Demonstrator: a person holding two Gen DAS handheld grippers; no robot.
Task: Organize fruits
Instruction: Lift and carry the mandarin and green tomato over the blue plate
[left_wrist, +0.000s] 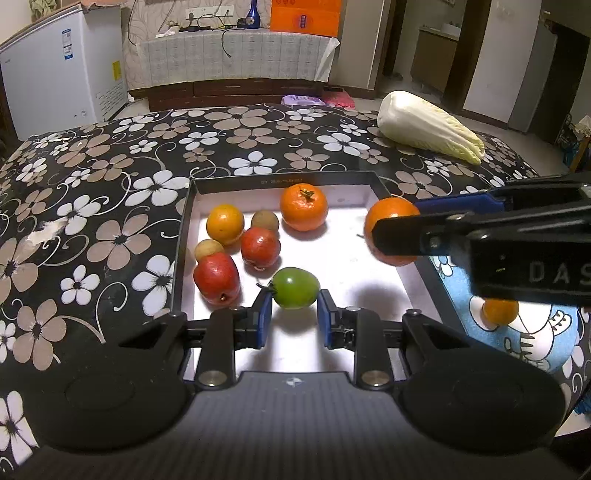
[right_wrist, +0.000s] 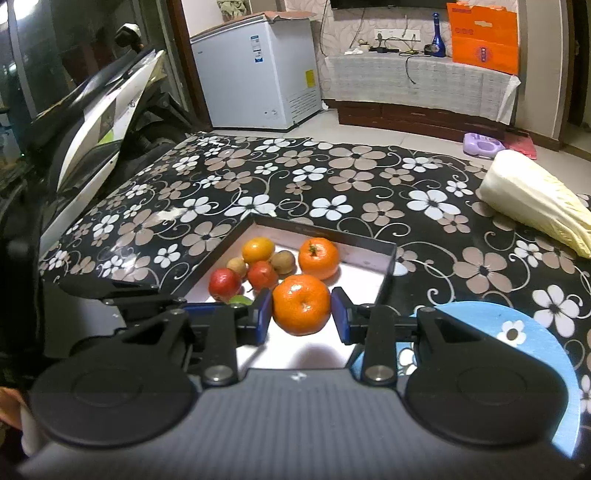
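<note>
An orange (right_wrist: 301, 304) is pinched by the right gripper (right_wrist: 301, 312) above the tray (left_wrist: 183, 236) near its right rim, so it could be dropped onto the rim and rolled off across the desk (left_wrist: 110, 155) if released early. The left gripper (left_wrist: 294, 317) is held spread around, apparently not touching, a green fruit (left_wrist: 295, 287) at the tray's near edge. That fruit and the red fruits (left_wrist: 217, 278) beside it could be knocked if the spread gripper is moved carelessly.

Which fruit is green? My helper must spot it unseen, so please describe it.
On the floral table sits a black-rimmed tray of fruit. Near its front edge, between the left gripper fingers, lies the green fruit. Every other fruit is red, orange or brown.
</note>
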